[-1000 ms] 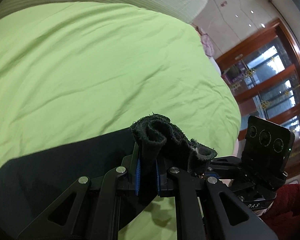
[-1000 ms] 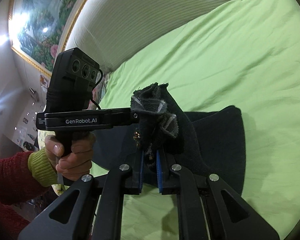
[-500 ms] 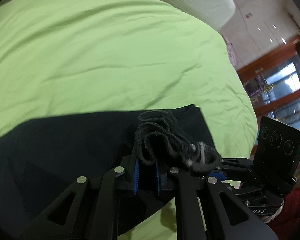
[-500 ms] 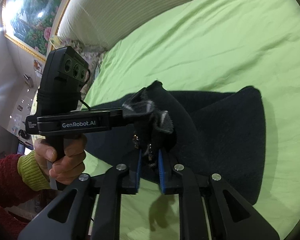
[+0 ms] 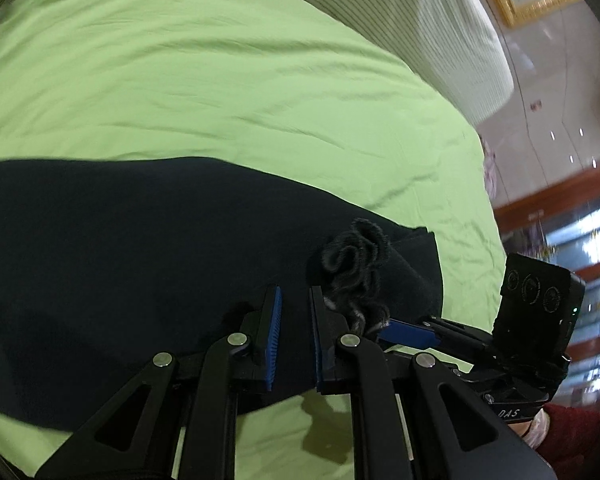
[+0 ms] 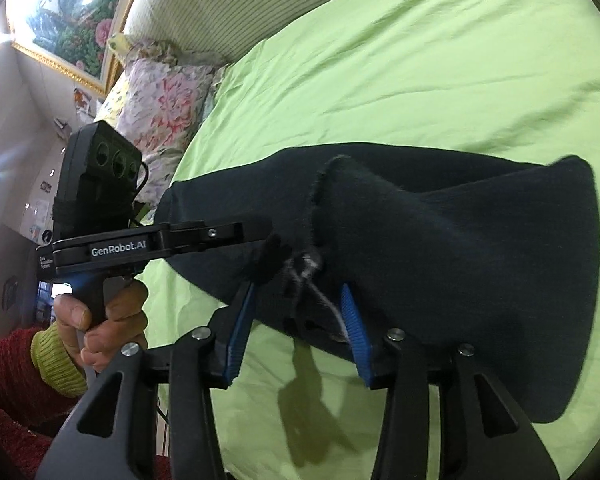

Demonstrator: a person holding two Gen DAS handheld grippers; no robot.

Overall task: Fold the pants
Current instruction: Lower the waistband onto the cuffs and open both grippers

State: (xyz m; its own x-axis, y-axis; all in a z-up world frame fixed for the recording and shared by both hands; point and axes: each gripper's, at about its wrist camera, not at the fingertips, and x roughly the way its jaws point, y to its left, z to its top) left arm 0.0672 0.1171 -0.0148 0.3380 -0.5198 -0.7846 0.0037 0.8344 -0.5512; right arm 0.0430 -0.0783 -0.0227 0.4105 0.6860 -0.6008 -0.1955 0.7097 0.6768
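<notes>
The black pants (image 5: 112,248) lie folded over on the green bed sheet (image 5: 220,92); they also show in the right wrist view (image 6: 480,248). My left gripper (image 5: 294,300) is open just above them, its blue pads apart, with a bunched fabric edge (image 5: 356,264) resting beside its right finger. My right gripper (image 6: 298,292) is open wide over the pants' near edge, and a frayed hem (image 6: 312,268) sits loose between its pads. The left gripper shows in the right wrist view (image 6: 256,236) and the right gripper in the left wrist view (image 5: 404,326), side by side.
A striped white headboard cushion (image 5: 420,20) runs along the far side of the bed. Floral pillows (image 6: 160,92) lie at the head end. My hand in a red sleeve (image 6: 100,320) holds the left tool. Wood-framed glass doors (image 5: 572,220) stand beyond the bed.
Both grippers carried the held pant ends forward over the rest of the pants and lowered them. Both jaws have opened and let go of the fabric.
</notes>
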